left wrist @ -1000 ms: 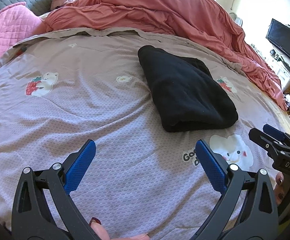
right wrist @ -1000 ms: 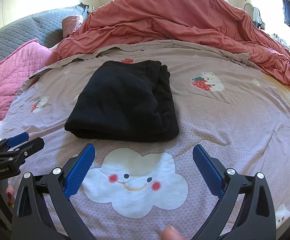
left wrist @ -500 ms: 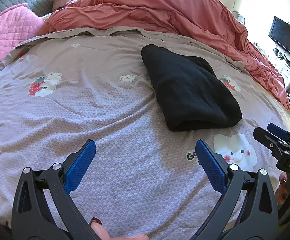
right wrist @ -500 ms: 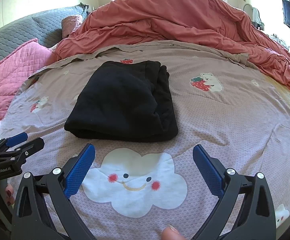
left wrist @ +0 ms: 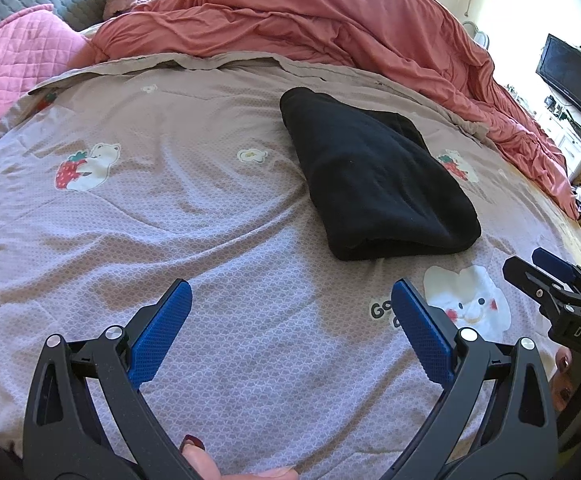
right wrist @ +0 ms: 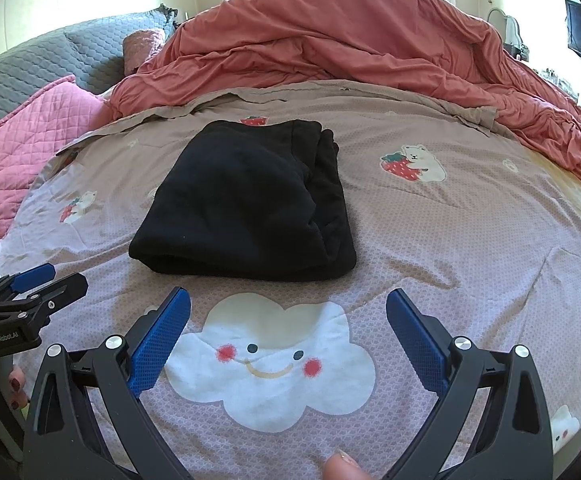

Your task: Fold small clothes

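A black garment [left wrist: 374, 176] lies folded into a thick rectangle on the mauve printed bedsheet [left wrist: 162, 224]; it also shows in the right wrist view [right wrist: 246, 204], straight ahead. My left gripper [left wrist: 290, 292] is open and empty, held above the sheet to the near left of the garment. My right gripper [right wrist: 288, 300] is open and empty, above the cloud print [right wrist: 274, 356], just short of the garment's near edge. Each gripper shows at the edge of the other's view, the right one in the left wrist view [left wrist: 550, 284] and the left one in the right wrist view [right wrist: 30, 288].
A rumpled salmon duvet [right wrist: 350, 52] is piled along the far side of the bed. Pink [right wrist: 22, 148] and grey [right wrist: 50, 60] quilted pillows lie at the far left. A TV [left wrist: 574, 76] and cluttered furniture stand beyond the bed's right edge.
The left gripper has drifted slightly, so the garment sits a little further right and lower in its view. The right gripper has barely moved. Both stay open.
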A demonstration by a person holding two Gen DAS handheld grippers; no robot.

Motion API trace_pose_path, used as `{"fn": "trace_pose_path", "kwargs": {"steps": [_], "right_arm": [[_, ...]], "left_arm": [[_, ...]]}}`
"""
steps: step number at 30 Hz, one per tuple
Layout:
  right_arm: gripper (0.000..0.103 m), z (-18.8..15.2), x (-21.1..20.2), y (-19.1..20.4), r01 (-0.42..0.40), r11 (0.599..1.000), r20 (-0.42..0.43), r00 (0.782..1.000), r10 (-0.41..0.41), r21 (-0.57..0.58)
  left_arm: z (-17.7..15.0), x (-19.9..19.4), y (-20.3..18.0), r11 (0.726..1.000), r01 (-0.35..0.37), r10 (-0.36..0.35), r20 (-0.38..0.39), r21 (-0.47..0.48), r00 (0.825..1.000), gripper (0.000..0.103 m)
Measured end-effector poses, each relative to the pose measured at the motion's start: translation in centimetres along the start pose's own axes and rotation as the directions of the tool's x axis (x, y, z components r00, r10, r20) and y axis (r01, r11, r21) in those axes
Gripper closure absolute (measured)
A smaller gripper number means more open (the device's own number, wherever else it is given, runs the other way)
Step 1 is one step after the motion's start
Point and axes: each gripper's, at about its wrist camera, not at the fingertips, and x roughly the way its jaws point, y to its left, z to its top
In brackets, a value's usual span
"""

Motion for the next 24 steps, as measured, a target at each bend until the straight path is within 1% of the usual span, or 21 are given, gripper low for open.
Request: {"fn": "trace_pose_path", "kwargs": {"steps": [10,18,24], "right_arm": [[0.005,-0.3,-0.27,-0.16,0.011,1.0,-0.003,1.0,-0.011,0.003],[0.005,-0.77,0.14,0.05,0.023,1.0,-0.026,0.999,-0.022,0.015],[0.005,-0.7,0.22,-0.07,0.033,0.999,-0.026,0.999,-0.032,0.027]], "left_arm": [[0.02,-0.07,-0.04,1.0,-0.005,0.005,-0.002,0.001,1.0,0.009],[-0.05,0.0,0.24,1.0,-0.006,0.006,-0.013,-0.001,1.0,0.009],[-0.13,-0.03,0.15,0.999,-0.039,0.039,-0.012,0.014,0.999,0.009]]}}
